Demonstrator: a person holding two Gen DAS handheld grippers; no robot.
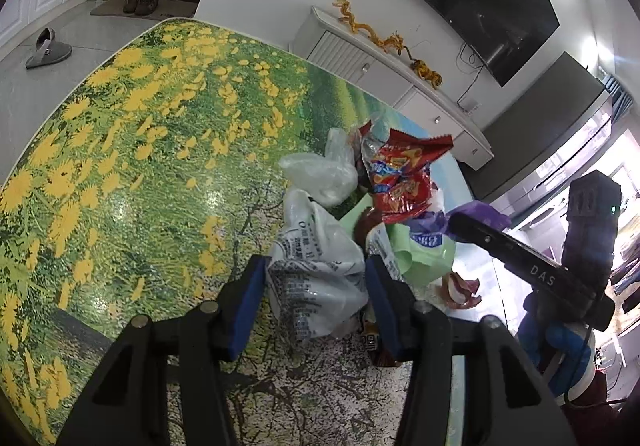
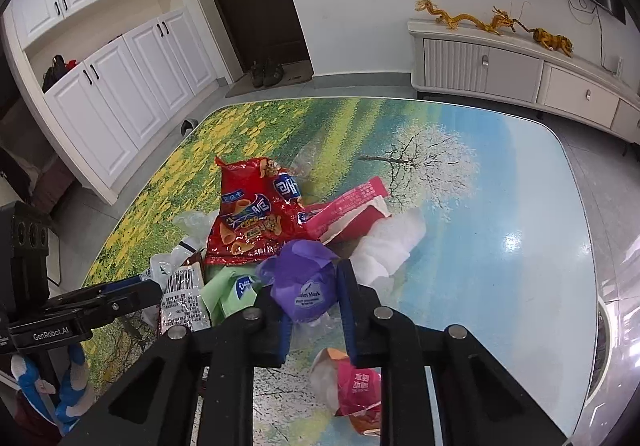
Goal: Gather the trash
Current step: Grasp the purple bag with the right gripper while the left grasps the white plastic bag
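A heap of trash lies on the table. In the left wrist view my left gripper (image 1: 316, 278) has its blue pads on either side of a crumpled white printed plastic bag (image 1: 316, 286), touching it. Beyond lie a clear bag (image 1: 320, 174), a red snack bag (image 1: 400, 174) and a green wrapper (image 1: 420, 254). In the right wrist view my right gripper (image 2: 312, 294) is closed around a purple wrapper (image 2: 304, 286). The red snack bag (image 2: 252, 218), a pink wrapper (image 2: 348, 202), white tissue (image 2: 392, 242) and a pink crumpled packet (image 2: 356, 390) lie around it.
The table (image 2: 500, 206) has a glossy landscape print of flowers and a tree, with rounded edges. A white TV cabinet (image 2: 520, 74) with golden dragon figures stands beyond it under a wall TV. White cupboards, a dark door and shoes are at the far left.
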